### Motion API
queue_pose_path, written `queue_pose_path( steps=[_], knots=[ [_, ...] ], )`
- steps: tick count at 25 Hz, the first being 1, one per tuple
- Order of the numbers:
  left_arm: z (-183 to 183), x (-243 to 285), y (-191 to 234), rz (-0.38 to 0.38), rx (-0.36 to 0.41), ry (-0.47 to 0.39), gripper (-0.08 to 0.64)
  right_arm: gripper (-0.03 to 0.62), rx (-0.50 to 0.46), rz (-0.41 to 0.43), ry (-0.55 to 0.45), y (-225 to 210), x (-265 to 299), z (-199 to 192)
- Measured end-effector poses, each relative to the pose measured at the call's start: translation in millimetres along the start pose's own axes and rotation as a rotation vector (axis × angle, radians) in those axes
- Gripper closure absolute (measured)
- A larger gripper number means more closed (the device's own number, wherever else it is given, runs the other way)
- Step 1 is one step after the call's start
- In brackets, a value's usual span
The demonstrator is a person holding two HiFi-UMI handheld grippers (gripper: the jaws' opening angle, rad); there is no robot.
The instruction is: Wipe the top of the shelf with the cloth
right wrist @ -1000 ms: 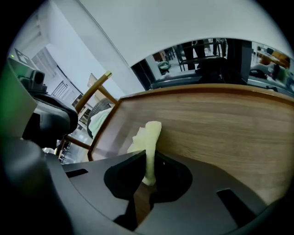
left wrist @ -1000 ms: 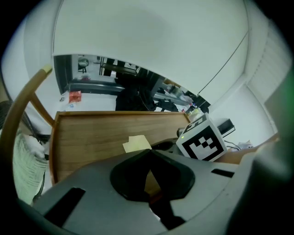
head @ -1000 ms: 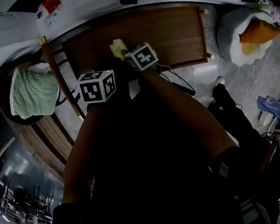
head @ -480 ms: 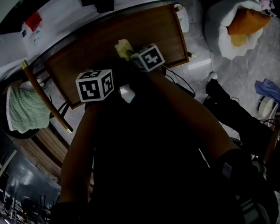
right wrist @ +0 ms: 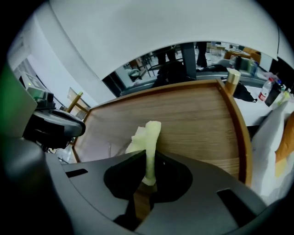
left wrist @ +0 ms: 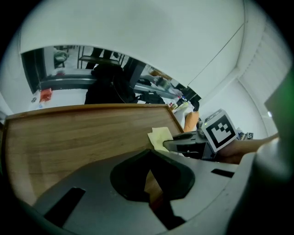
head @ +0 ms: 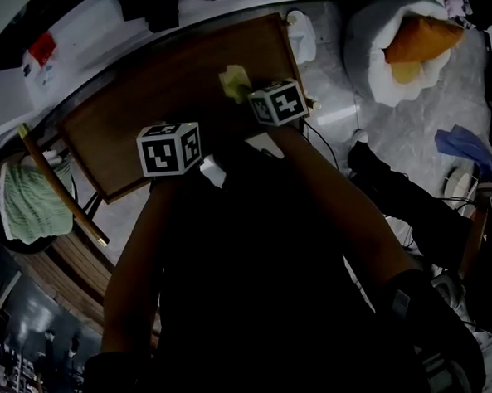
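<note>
Between the right gripper's jaws the cloth is pinched, its free end on the shelf top. The left gripper's jaws are pressed together, empty. Since a second ago the cloth has slid toward the shelf's right edge.

Grey floor, white beanbag, orange cushion, green-cushioned chair.
</note>
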State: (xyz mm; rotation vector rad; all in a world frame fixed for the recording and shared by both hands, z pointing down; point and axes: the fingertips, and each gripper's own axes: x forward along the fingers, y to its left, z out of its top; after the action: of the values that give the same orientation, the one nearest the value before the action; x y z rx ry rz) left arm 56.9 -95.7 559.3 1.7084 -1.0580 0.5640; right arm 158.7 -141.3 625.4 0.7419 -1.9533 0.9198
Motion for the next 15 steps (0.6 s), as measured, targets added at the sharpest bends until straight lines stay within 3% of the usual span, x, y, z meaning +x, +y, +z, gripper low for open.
queue_pose_path(
  steps=[7,15],
  knots=[
    [1,18,-31,-0.047,0.023,-0.002,0.551,0.551,0.055,-0.108,-0.005,-56,-30,-6],
    [8,8,-24,-0.050,-0.022,-0.054,0.551,0.551,0.137,-0.291,0.015,-91,-52,-9]
  ],
)
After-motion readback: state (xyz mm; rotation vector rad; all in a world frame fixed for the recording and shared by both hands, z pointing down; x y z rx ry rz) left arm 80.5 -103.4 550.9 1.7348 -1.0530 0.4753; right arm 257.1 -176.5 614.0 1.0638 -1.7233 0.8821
